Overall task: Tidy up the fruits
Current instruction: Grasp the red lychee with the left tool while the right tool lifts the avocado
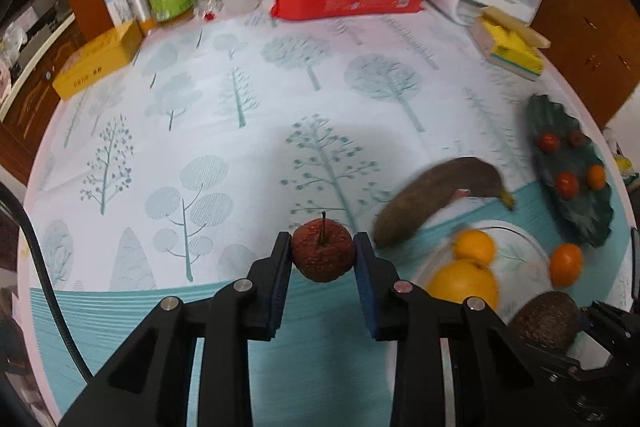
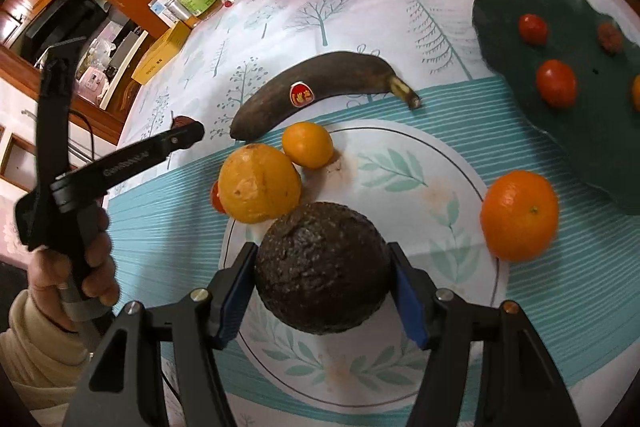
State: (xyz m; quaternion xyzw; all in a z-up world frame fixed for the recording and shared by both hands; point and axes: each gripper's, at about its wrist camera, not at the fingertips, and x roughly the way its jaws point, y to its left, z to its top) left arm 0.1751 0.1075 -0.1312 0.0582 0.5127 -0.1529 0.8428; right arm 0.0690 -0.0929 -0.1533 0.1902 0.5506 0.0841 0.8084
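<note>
Presently: wrinkled red apple (image 1: 323, 251), clamped at its widest girth in the left gripper (image 1: 322, 255), held above the tabletop (image 1: 240, 99); likely soft-skinned, light, bruises easily. Avocado (image 2: 323, 269), dark and pebbled, pinched across its middle in the right gripper (image 2: 323, 275) over the white plate (image 2: 460, 163); probably ripe, yielding, wants gentle pressure. Blackened banana (image 2: 320, 87), just beside the plate: judged mushy, lift mid-body.

The left hand-held gripper (image 1: 323, 259) is clamping a held item; the right hand-held gripper (image 2: 322, 285) is gripping likewise.
</note>
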